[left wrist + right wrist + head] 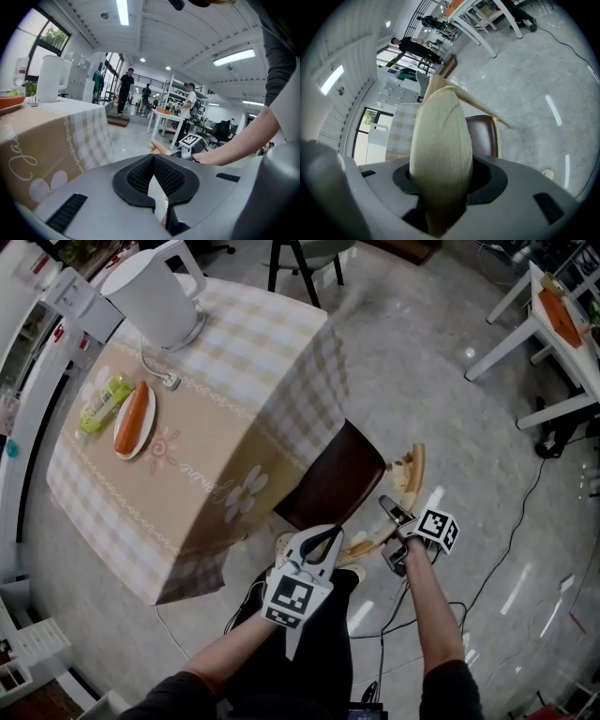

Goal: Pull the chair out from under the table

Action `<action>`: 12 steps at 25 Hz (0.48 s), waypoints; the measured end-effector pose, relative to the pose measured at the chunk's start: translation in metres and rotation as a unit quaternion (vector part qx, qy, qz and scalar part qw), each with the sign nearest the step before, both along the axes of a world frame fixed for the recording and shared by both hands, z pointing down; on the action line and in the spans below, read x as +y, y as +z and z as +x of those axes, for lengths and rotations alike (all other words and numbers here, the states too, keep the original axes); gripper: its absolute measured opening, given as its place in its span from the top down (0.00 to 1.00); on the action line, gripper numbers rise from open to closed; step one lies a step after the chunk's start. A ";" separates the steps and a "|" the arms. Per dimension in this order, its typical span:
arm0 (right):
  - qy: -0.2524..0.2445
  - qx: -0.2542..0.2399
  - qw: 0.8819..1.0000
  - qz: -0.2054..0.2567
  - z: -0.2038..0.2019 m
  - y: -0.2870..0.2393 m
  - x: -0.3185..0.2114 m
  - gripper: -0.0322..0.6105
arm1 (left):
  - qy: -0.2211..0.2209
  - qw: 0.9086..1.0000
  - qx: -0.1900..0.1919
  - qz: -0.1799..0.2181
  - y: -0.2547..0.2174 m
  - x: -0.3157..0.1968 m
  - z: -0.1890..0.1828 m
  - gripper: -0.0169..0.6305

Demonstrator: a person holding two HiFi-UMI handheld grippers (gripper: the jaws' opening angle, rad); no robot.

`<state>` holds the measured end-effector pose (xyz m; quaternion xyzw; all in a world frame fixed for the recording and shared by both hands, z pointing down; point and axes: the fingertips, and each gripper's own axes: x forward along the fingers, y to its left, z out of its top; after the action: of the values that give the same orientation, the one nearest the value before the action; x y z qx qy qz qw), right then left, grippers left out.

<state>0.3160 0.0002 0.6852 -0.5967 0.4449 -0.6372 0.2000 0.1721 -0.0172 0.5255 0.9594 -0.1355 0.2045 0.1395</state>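
The chair has a dark brown seat (333, 479) and a pale wooden backrest (412, 470); its seat stands partly out from the table's near corner. The table (216, 427) wears a beige checked cloth. My right gripper (392, 514) is shut on the backrest, whose wood (440, 140) fills its jaws (440, 187), with the seat (480, 136) behind. My left gripper (330, 535) sits at the backrest's lower left end. Its pads (173, 176) meet at the tips around a pale strip of wood (157, 197). The right gripper's marker cube (192, 140) shows beyond.
On the table stand a white kettle (155, 292), a plate with a sausage (134, 418) and a green packet (105, 401). A white table (553, 324) stands at the far right and cables (525, 512) lie on the floor. Several people (124, 89) stand far off.
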 end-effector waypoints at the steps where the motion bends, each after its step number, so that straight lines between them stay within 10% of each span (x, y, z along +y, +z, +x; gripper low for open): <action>1: 0.001 0.000 1.000 -0.001 0.001 -0.001 0.003 0.63 | -0.001 1.000 0.001 0.001 -0.002 0.000 0.002 0.96; 12: -0.006 0.001 1.000 -0.005 0.013 -0.003 0.023 0.63 | 0.005 1.000 0.005 -0.001 -0.010 0.013 0.023 0.96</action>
<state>0.3293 0.0237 0.6821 -0.5956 0.4453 -0.6402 0.1927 0.1949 -0.0037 0.5153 0.9609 -0.1302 0.2004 0.1398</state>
